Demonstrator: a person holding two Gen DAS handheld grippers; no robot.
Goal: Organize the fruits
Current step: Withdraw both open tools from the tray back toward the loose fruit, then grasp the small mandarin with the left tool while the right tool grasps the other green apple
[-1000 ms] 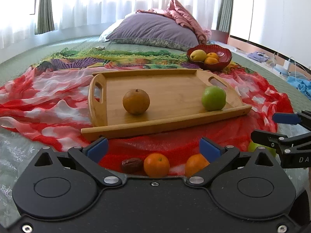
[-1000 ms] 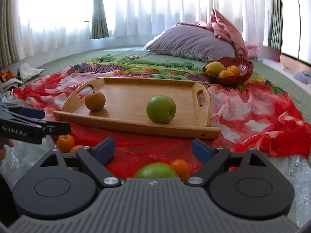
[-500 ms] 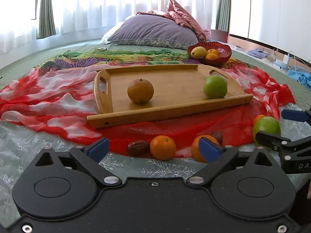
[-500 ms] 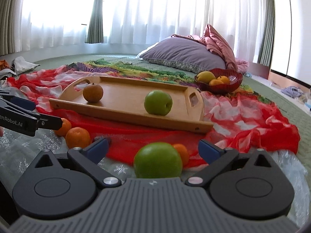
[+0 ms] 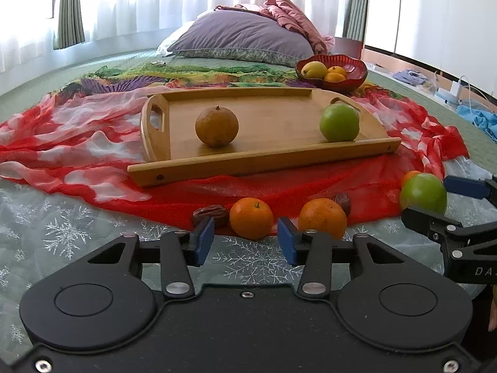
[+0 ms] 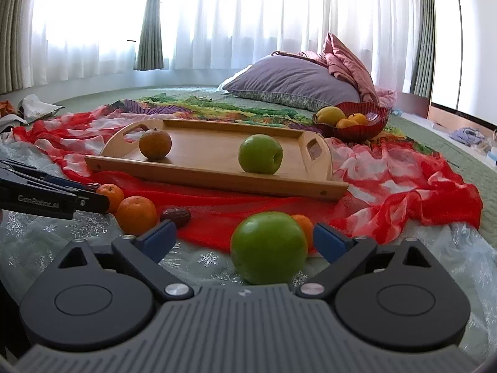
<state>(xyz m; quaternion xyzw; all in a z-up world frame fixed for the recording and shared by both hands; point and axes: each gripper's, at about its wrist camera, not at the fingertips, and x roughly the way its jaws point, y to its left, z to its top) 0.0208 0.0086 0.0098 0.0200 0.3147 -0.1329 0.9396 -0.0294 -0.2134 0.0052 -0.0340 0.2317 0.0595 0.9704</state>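
The left claw [image 5: 246, 241] has just been narrowing, nothing between its pads; a tangerine [image 5: 251, 217] sits just ahead. The right claw [image 6: 245, 239] stands wide around a green apple [image 6: 268, 247], pads apart from it. Farther ahead lies the wooden tray [image 6: 217, 177].

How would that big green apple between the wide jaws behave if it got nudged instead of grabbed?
The green apple looks round and smooth, so it would probably roll. It sits loose on the snowflake cloth, nothing bracing it. Its glossy skin may slip unless squeezed squarely.
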